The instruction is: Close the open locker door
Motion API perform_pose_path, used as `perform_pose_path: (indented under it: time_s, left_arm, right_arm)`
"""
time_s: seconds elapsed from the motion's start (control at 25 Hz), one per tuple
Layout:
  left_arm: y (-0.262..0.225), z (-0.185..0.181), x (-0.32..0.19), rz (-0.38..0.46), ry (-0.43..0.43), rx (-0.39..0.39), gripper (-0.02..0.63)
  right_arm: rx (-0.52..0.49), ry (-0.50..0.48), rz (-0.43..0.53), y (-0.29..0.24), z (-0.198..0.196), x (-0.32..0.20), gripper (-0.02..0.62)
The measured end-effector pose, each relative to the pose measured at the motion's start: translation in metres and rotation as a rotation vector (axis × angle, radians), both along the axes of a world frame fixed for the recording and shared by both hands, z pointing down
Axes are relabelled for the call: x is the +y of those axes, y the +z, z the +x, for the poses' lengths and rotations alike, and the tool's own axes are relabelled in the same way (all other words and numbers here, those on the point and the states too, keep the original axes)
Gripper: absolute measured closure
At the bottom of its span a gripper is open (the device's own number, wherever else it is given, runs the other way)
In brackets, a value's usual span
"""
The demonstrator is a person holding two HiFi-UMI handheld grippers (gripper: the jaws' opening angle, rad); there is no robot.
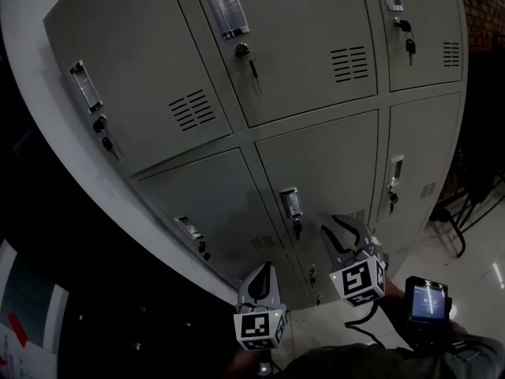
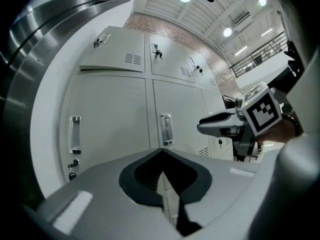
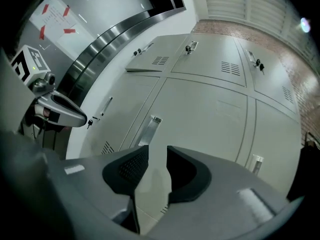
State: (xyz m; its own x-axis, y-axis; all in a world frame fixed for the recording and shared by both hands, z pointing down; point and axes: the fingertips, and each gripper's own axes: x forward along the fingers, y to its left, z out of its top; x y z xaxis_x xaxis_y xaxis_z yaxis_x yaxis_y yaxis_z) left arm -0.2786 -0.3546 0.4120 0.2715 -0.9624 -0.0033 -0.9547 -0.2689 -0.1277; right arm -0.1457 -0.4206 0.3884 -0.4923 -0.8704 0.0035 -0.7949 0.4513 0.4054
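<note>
We judge the ajar grey sheet-metal locker door [image 2: 117, 51] light, stiff, free-swinging; push flat beside its chrome handle [image 2: 102, 39]. Left gripper [image 2: 162, 151] pressed together, right gripper [image 3: 157, 151] slightly spread, empty.

Glossy pale floor [image 1: 476, 276] at lower right; grey locker bank [image 1: 316, 156] stands on it; dark metal legs [image 1: 457, 231] beside lockers

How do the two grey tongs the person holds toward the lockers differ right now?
The left grey tongs have their jaws shut tip to tip; the right grey tongs have theirs apart, a pale grey metal locker door showing through the gap. In the head view, the right tongs reach further toward the lockers than the left. Both hold nothing.
</note>
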Motion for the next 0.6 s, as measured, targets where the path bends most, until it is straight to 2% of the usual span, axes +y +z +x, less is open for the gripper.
perform_pose_path:
  time_s: [0.16, 0.36, 0.6]
  left_arm:
    - [-0.005, 0.038, 0.017, 0.009, -0.007, 0.048, 0.606]
    - [0.002, 0.088, 0.048, -0.024, -0.030, 0.102, 0.606]
    - [0.015, 0.128, 0.100, -0.053, -0.101, 0.083, 0.606]
  right_arm:
    - [-0.011, -0.011, -0.014, 0.002, 0.040, 0.027, 0.482]
    - [-0.042, -0.017, -0.048, 0.006, 0.102, 0.066, 0.490]
    - [-0.090, -0.074, -0.081, 0.019, 0.155, 0.113, 0.500]
